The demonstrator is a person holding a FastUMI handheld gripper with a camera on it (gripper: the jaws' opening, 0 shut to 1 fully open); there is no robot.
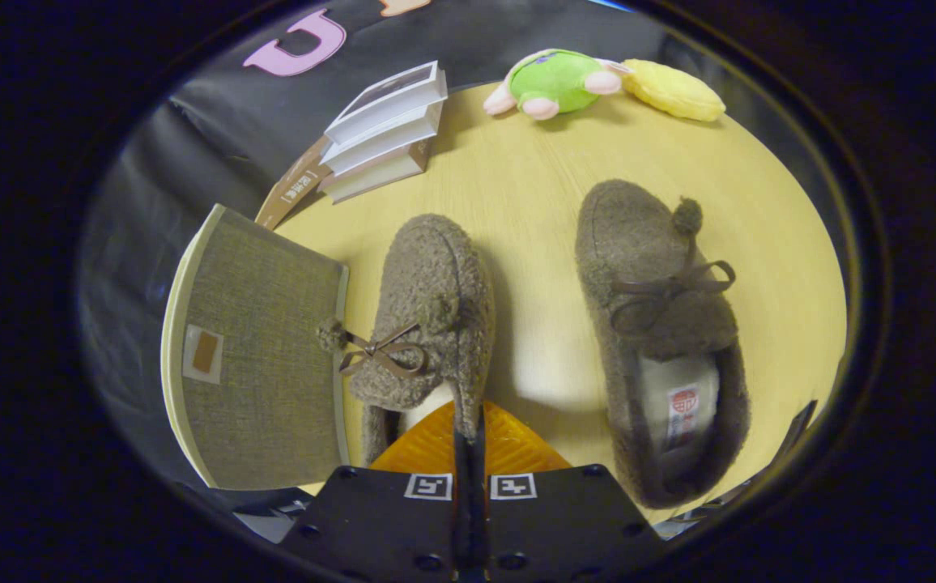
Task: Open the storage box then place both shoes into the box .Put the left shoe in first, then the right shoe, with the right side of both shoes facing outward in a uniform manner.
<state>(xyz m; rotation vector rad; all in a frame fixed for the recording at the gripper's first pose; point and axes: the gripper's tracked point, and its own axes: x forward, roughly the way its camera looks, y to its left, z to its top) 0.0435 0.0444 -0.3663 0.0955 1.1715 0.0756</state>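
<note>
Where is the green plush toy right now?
The green plush toy lies at the table's far edge, beyond both slippers, touching a yellow plush, with the stack of books farther along that edge.

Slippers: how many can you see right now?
2. One slipper pinched at its collar by the gripper, beside the storage box; the other slipper lies on the table, apart.

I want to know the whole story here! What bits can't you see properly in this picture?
- Gripper view: the heel of the left shoe is hidden behind the fingers of the hand-held gripper, which are shut on its collar.
- Storage box: its inside is hidden by the closed fabric panel facing the camera.
- Label inside the right shoe: too small to read.
- Books: cover too small and angled.
- Green plush toy: far end lies behind the yellow plush.
</note>
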